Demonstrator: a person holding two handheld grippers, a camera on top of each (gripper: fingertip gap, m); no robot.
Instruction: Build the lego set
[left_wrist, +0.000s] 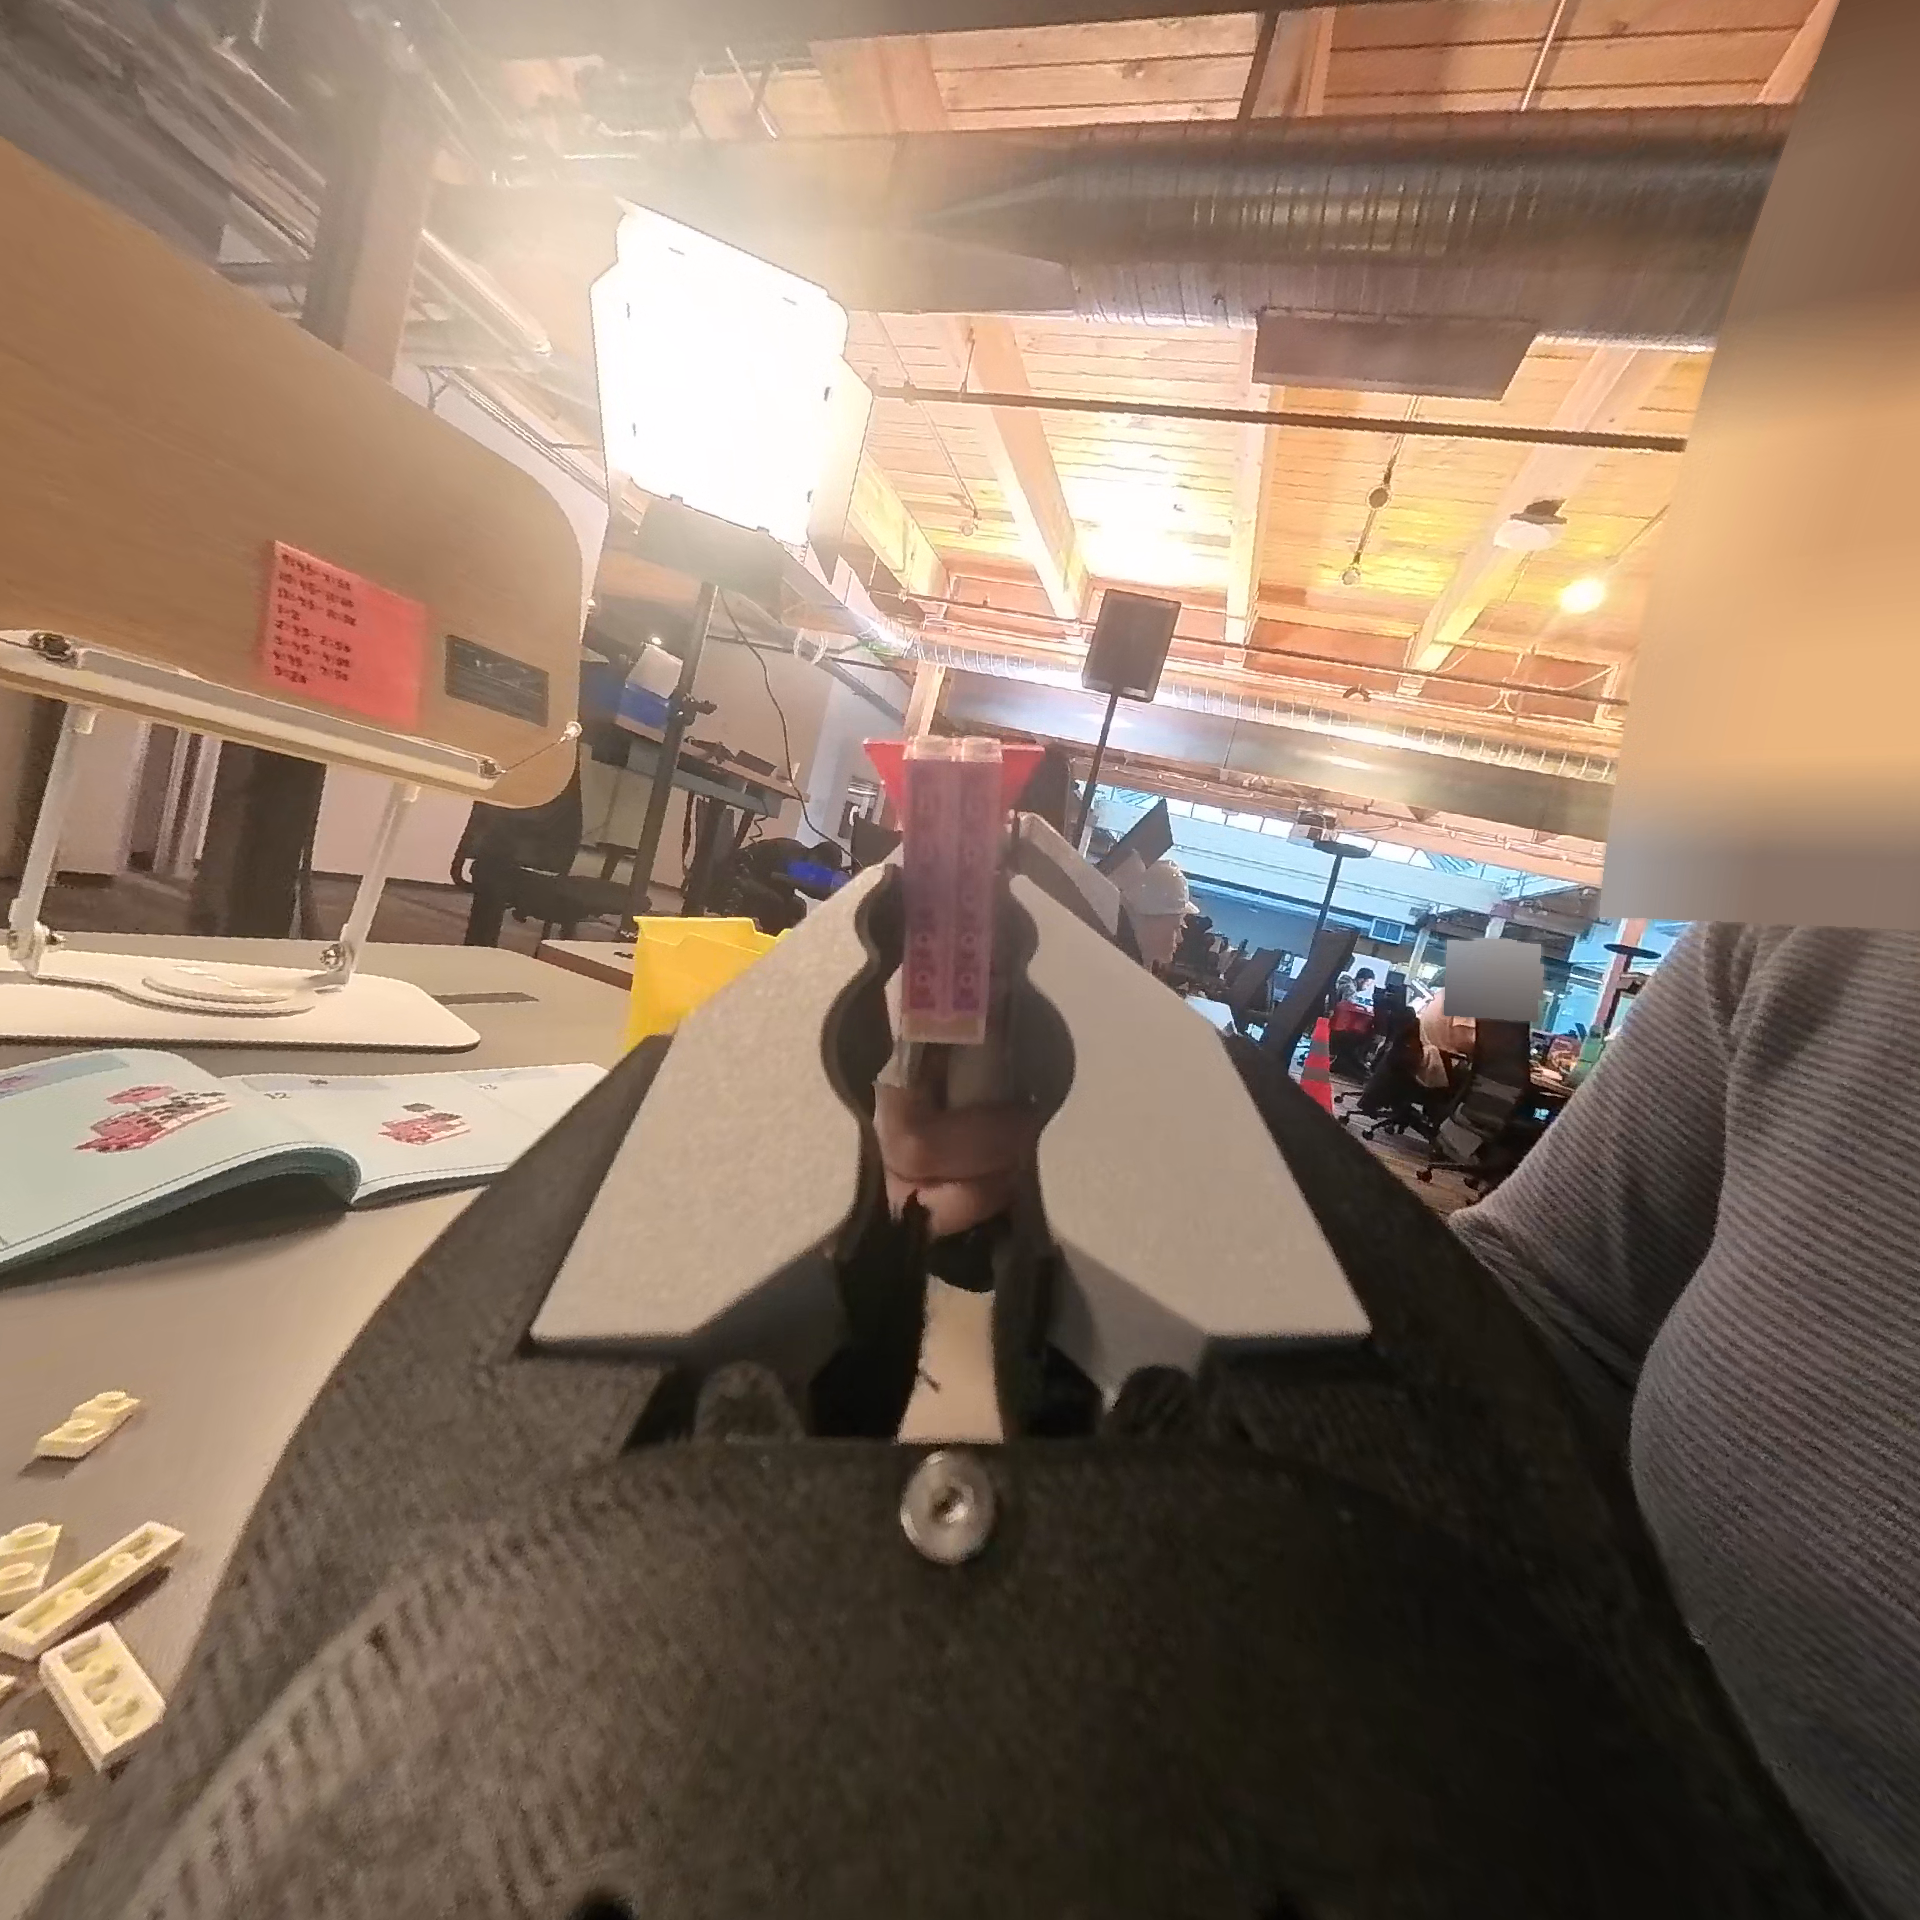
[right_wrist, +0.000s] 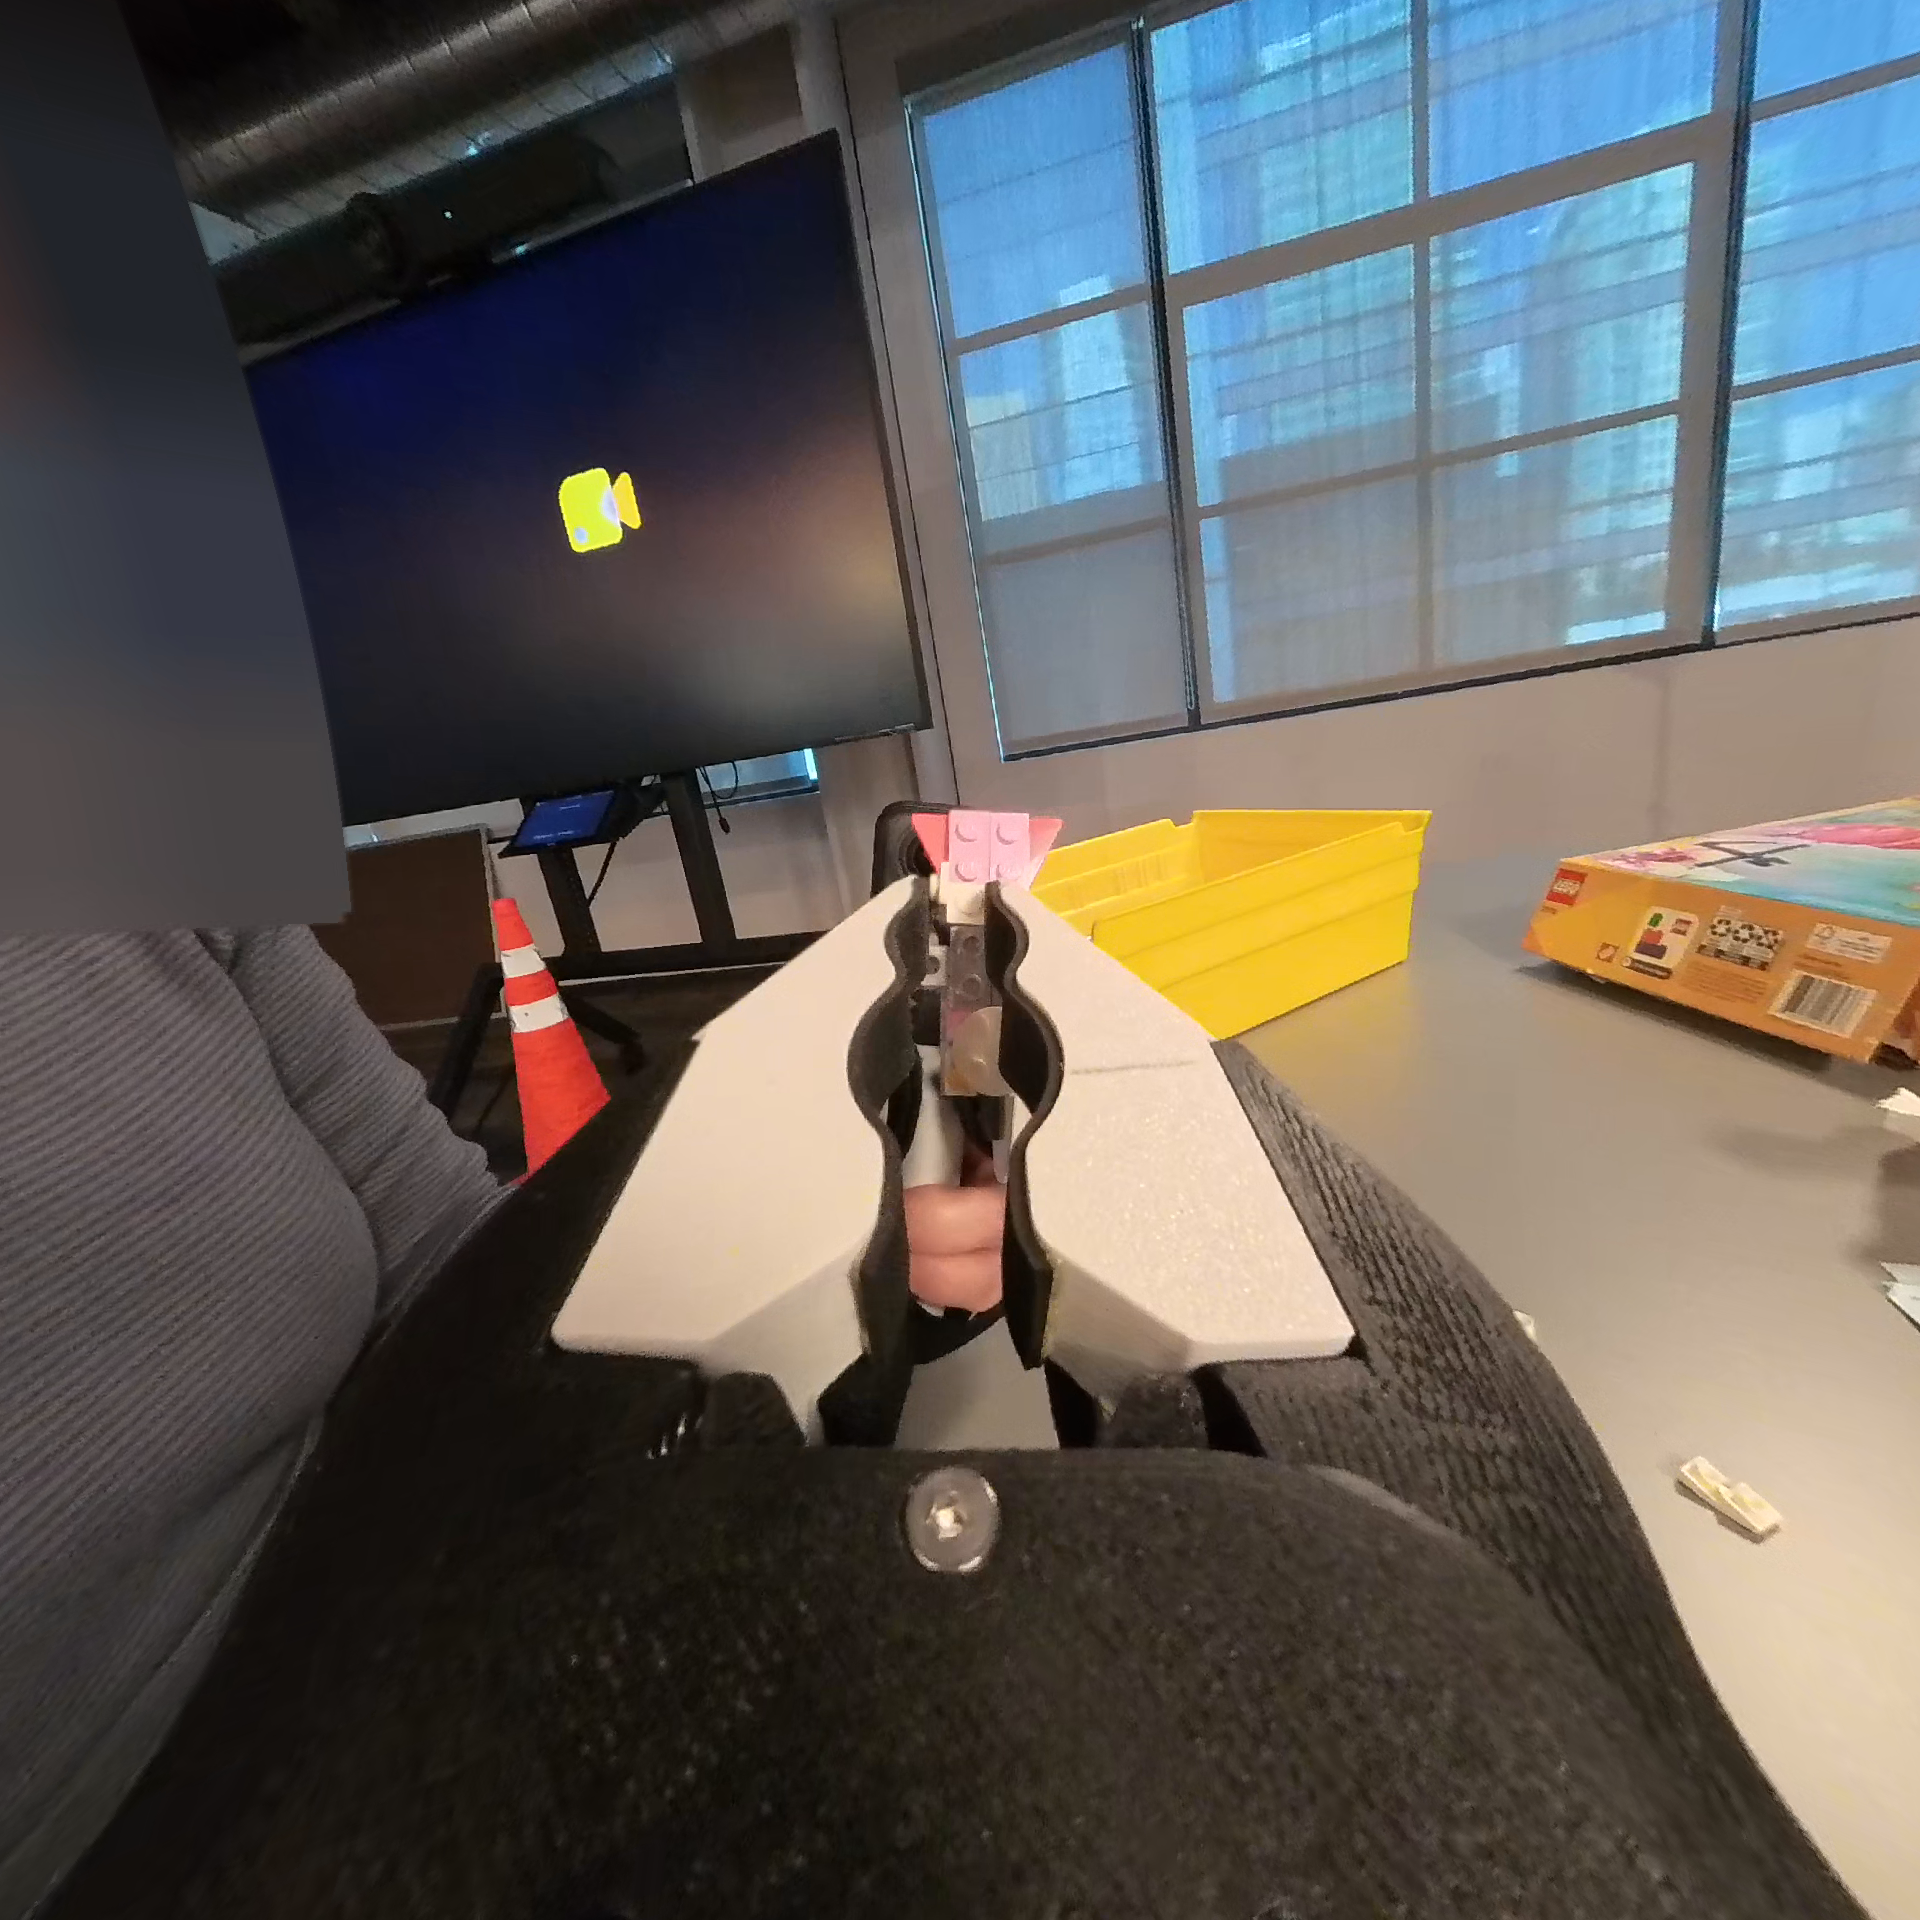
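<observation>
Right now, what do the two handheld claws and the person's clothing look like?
Both the left claw and right claw match: light grey wedge-shaped fingers lined with wavy black pads, a textured black body and a central silver screw. The person wears a grey ribbed sleeve.

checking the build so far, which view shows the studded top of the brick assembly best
The right wrist view: the brick assembly shows its studs on pink, white and dark plates. The left wrist view shows only its hollow pink underside and red wedge tips.

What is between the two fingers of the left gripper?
In the left wrist view, a pink brick assembly with red wedges on top stands between the left gripper's fingers, clamped.
</observation>
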